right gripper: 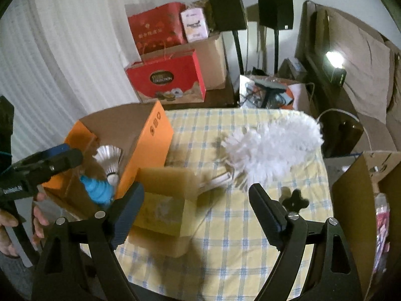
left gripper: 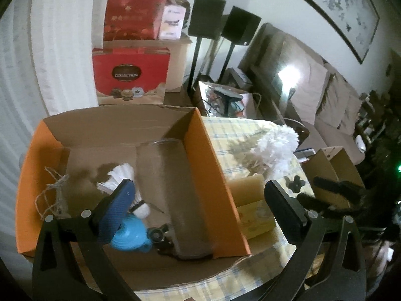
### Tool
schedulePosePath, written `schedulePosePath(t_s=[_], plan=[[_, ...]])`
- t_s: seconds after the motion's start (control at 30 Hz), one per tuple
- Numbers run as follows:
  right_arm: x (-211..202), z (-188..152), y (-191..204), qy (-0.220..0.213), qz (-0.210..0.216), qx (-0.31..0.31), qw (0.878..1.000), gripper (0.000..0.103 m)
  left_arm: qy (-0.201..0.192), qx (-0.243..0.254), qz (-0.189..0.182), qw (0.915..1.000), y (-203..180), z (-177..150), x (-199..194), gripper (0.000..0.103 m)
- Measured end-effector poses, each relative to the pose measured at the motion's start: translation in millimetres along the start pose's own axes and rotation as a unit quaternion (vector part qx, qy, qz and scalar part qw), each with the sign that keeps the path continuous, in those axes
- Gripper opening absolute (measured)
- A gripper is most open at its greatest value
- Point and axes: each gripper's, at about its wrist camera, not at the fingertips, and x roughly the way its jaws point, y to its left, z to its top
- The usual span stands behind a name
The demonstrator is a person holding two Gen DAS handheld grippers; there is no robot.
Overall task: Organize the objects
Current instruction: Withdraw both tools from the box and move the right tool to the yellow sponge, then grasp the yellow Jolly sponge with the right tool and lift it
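hovering with both claws empty over a half-filled box

hanging over the orange box [left gripper: 210, 150], the left claw [left gripper: 198, 205] stands spread wide with nothing between its fingers, one finger above the box's contents and the other out past the box wall. the right claw [right gripper: 195, 208] is likewise released and holds nothing; it points down at the checked tabletop [right gripper: 225, 225], where the loose things lie. a fair guess is that one hand tends the box while the other goes for the next item.

inside the box sit a shuttlecock [left gripper: 120, 175], a blue funnel-like thing [left gripper: 130, 235], a small dark metal part [left gripper: 158, 235], a tangle of twine [left gripper: 52, 195] at the left wall, and a long clear tube [left gripper: 175, 188] laid along the right wall, likely put there because only that side fits its length. the box looks about half full, so sorting is under way, not finished.

just beside the box, touching or nearly touching its outer wall, stands a small yellow carton [right gripper: 163, 208] with its flaps up; what it contains cannot be seen. the white duster [right gripper: 273, 148] lies across the tabletop with its handle toward that carton, and a black cross-shaped knob [right gripper: 295, 200] rests near the right claw's outer finger. both seem yet to be put away. a brown cardboard box [right gripper: 351, 200] stands open at the tabletop's right edge, with something pink inside.
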Motion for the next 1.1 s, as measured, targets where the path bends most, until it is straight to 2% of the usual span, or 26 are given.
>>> schedulePosePath(t_s=[0.4, 0.67, 1.1], plan=[[47, -25, 6, 0.059, 0.066, 0.019, 0.996, 0.086, 0.012, -0.004, -0.006, 0.9999, -1, -3, 8, 0.103], [71, -31, 11, 0.083, 0.107, 0.031, 0.99, 0.086, 0.019, -0.008, -0.004, 0.9998, 7, -6, 12, 0.103], [91, -27, 17, 0.1, 0.113, 0.026, 0.988, 0.087, 0.023, -0.015, -0.008, 0.9996, 15, -5, 17, 0.103]])
